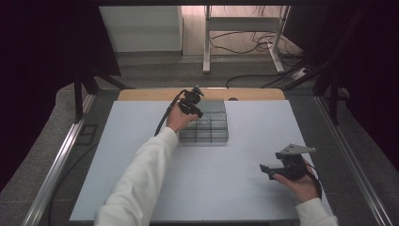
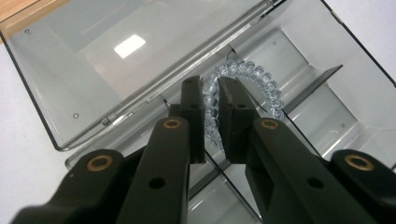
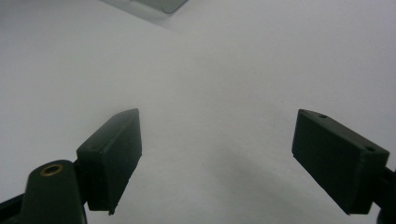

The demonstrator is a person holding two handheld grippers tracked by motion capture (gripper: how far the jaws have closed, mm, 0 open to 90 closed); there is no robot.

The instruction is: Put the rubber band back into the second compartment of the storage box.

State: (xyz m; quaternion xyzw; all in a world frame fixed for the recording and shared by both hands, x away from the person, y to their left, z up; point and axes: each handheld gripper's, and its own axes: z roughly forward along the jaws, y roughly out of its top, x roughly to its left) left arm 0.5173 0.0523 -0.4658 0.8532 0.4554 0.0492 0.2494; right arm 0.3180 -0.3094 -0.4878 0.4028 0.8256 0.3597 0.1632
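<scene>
The fingers (image 2: 194, 116) of the left gripper (image 2: 211, 116) are clenched on a clear coiled hair tie (image 2: 254, 79), pinching one side of the ring between the two black pads while the rest of the loop curves out beyond the tips. The tie hangs just over a compartment of a clear plastic organizer box (image 2: 336, 107), next to one of its grey dividers, and the box's open lid (image 2: 93, 70) lies flat behind it. From above, the left gripper (image 1: 200, 107) sits over the far left part of the box (image 1: 217, 134), which stands in the middle of the pale counter (image 1: 244, 188), with the person's white-sleeved arm (image 1: 141, 174) stretching up to it from the near edge. Well apart from that, near the right front of the counter, the right gripper (image 1: 264, 170) hovers in the other hand (image 1: 301, 184); its fingers (image 3: 116, 154) are spread wide and released, with bare counter (image 3: 215, 93) between them.
</scene>
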